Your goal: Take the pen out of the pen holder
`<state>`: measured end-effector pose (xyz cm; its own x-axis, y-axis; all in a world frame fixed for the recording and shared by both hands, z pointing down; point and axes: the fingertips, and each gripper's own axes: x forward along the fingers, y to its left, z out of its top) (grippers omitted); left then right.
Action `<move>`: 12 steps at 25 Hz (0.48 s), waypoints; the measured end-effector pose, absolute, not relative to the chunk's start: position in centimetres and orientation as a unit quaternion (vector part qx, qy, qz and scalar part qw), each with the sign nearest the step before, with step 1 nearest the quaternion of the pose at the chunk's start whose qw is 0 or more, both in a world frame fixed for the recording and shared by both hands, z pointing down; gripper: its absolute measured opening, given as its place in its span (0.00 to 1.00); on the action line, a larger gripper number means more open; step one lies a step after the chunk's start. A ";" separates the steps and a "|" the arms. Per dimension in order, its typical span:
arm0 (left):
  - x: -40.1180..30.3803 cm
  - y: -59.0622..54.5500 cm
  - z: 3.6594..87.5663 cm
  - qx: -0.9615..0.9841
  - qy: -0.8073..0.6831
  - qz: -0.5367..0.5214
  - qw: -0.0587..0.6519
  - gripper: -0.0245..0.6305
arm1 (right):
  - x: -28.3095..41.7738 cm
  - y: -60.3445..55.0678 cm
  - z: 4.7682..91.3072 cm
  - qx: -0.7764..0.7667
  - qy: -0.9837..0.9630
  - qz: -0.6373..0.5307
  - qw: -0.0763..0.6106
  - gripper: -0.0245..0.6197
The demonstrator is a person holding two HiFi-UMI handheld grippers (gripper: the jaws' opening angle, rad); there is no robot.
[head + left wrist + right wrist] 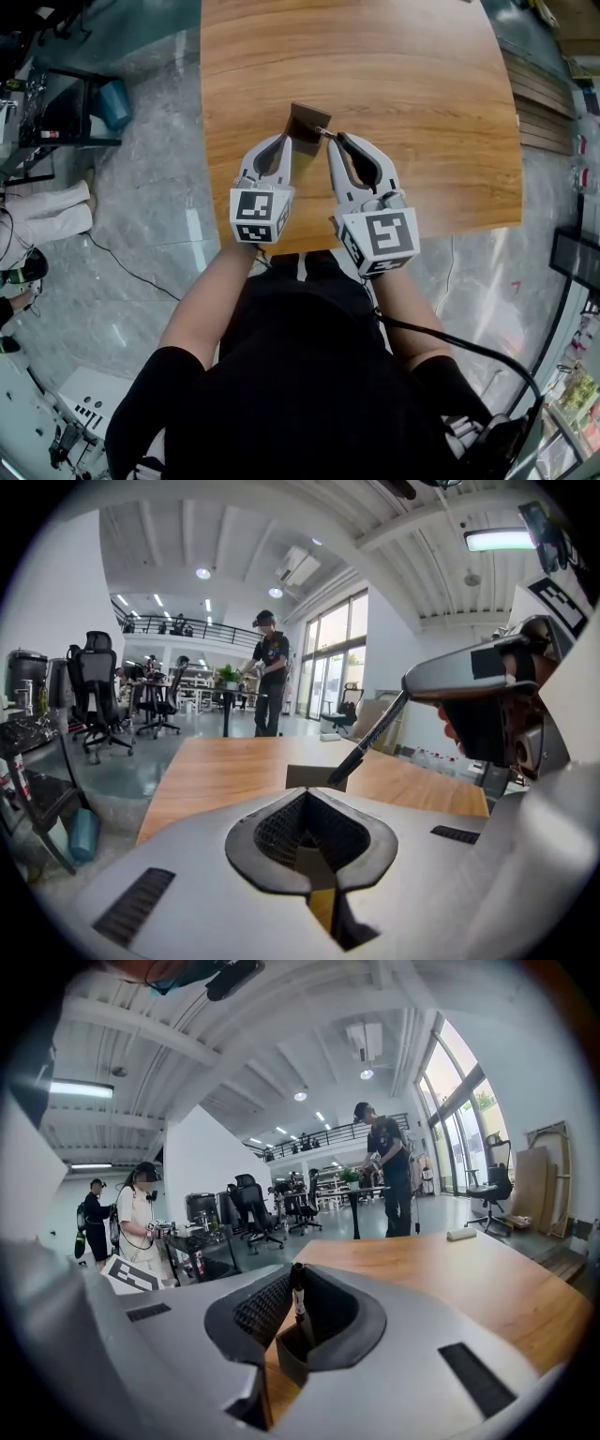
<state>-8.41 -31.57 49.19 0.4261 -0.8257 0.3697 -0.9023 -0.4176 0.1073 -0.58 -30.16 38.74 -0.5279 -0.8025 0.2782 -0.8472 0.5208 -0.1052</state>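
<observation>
A dark brown square pen holder [306, 126] stands on the wooden table [422, 112] near its front edge. My left gripper [285, 141] is shut on the holder's left wall; in the left gripper view the holder [314, 777] shows just past the jaw tips [305, 799]. My right gripper [330, 139] is shut on a black pen [323, 131]. The pen [370, 742] slants up to the right with its lower end at the holder's mouth. In the right gripper view the pen [298, 1302] stands upright between the pads, above the holder [289, 1358].
The table's front edge lies just under both grippers. A person in white [47, 211] is on the floor at the left, beside a dark rack. A person [270, 672] stands beyond the table, with office chairs [94, 686] further left. A cable [450, 342] trails from my right gripper.
</observation>
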 end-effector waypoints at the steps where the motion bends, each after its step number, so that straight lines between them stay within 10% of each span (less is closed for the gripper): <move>1: -8.5 -31.6 49.2 0.831 -0.520 0.131 0.146 0.04 | -0.6 -30.3 39.4 0.476 -0.866 0.116 0.103 0.09; 12: -8.4 -31.2 50.0 0.831 -0.516 0.138 0.153 0.04 | -1.6 -31.0 46.3 0.462 -0.861 0.139 0.161 0.09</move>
<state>-8.38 -31.20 50.02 0.4290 -0.8158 0.3878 -0.9005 -0.4201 0.1125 -1.60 -31.01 46.28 -0.5221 -0.7505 0.4053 -0.8398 0.5352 -0.0908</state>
